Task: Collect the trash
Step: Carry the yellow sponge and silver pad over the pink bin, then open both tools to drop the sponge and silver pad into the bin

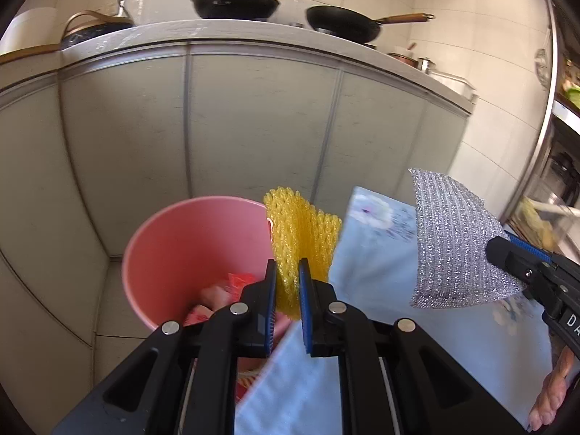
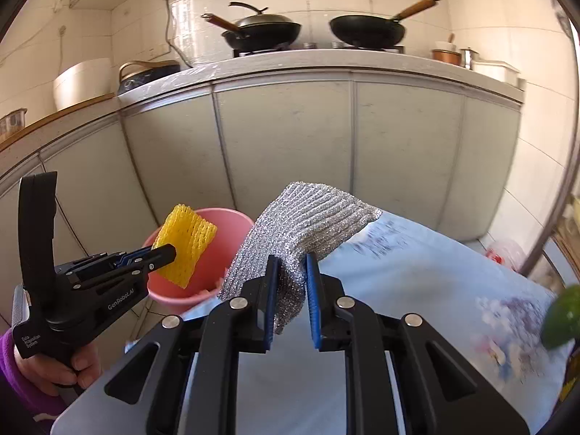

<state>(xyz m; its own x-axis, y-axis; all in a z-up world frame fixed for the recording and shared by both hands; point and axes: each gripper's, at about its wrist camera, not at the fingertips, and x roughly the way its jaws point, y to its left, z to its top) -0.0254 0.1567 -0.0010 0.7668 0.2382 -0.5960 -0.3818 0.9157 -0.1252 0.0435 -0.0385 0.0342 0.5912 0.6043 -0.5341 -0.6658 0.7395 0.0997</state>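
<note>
Trash is partly collected already: the pink bin on the floor, against the grey cabinets, holds some red and pink wrappers at its bottom, though blur makes it hard to say what they are.

Furthest left in the right wrist view, a hand in a purple sleeve holds the left gripper. Its jaws are clamped on a piece of yellow foam netting, which hangs in the air at the bin's right rim rather than squarely over the opening. By my reading it needs a short carry to the left before it can drop in.

Further right, the right gripper is closed on a silver scouring cloth, pinched at one end so the rest fans out above the table with the pale blue flowered cloth. This piece is further from the bin and looks second in line.

So two pieces are in hand and neither is binned yet. Past the table's far right edge a red and white bag lies on the floor, and a blurred green thing shows at the right edge; whether either is trash I cannot tell.
</note>
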